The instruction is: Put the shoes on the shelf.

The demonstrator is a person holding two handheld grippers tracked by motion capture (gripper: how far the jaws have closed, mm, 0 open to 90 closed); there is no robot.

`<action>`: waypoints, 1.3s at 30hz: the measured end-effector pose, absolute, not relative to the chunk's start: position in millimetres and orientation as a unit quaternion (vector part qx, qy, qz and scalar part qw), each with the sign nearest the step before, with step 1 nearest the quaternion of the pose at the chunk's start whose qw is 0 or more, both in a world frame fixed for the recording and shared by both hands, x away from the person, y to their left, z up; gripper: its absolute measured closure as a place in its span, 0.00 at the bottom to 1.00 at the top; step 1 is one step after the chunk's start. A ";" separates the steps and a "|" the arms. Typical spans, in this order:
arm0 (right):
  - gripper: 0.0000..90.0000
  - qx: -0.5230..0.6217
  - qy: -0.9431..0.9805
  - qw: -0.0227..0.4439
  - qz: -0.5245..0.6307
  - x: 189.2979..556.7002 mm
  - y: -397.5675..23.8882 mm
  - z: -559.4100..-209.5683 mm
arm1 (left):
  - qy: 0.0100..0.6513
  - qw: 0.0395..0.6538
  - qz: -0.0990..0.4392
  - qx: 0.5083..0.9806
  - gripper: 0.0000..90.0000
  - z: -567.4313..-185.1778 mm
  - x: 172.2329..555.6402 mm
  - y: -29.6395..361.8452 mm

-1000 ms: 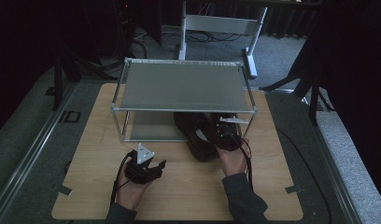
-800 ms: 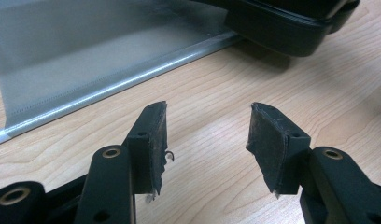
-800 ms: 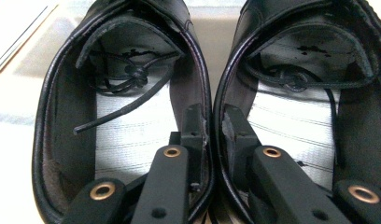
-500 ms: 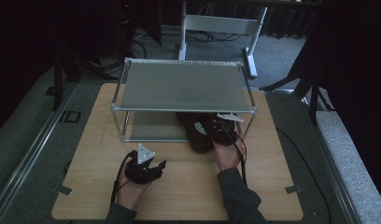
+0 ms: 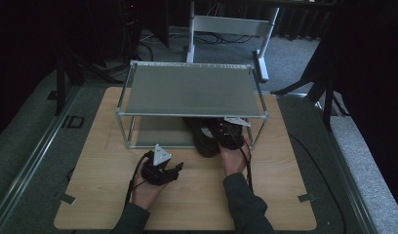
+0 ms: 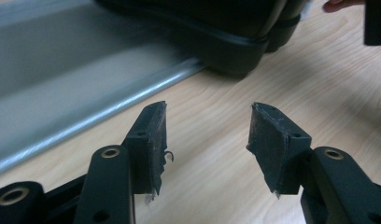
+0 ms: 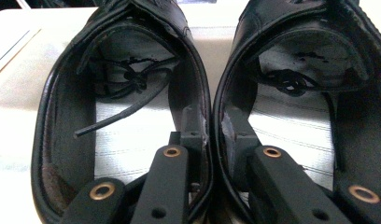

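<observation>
a pair of black shoes [image 7: 198,93] sits side by side on the rack's [image 5: 192,90] lower shelf, their touching inner walls pinched between the nearly closed jaws of the right gripper [image 7: 215,123]. the left gripper [image 6: 207,126] rests on the wooden table [image 5: 104,146] just before the rack, jaws wide apart and holding nothing

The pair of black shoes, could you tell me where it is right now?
In the high view the pair of black shoes sits at the front right of the metal rack's lower level, heels poking out, pinched by the right gripper.
</observation>
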State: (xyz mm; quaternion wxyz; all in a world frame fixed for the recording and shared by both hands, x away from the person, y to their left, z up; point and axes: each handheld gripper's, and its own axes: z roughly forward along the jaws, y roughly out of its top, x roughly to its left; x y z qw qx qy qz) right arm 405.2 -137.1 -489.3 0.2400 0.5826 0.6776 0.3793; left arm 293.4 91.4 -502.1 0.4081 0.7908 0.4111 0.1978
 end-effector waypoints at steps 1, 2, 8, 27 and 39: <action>0.90 0.583 0.677 0.241 0.379 405.9 -137.1 -489.3 | 0.405 0.409 0.196 0.794 0.51 -502.8 296.8 86.0; 0.90 0.584 0.675 0.243 0.379 406.5 -137.4 -489.1 | 0.395 0.409 0.197 0.799 0.51 -503.3 300.0 81.0; 0.90 0.586 0.672 0.245 0.380 410.2 -137.1 -487.1 | 0.360 0.406 0.201 0.815 0.45 -508.9 320.5 56.5; 0.89 0.576 0.675 0.247 0.390 416.0 -134.4 -494.1 | 0.331 0.388 0.190 0.839 0.28 -534.9 379.2 28.8; 0.81 0.575 0.664 0.249 0.407 418.0 -137.0 -495.5 | 0.304 0.376 0.199 0.853 0.31 -537.4 395.2 30.6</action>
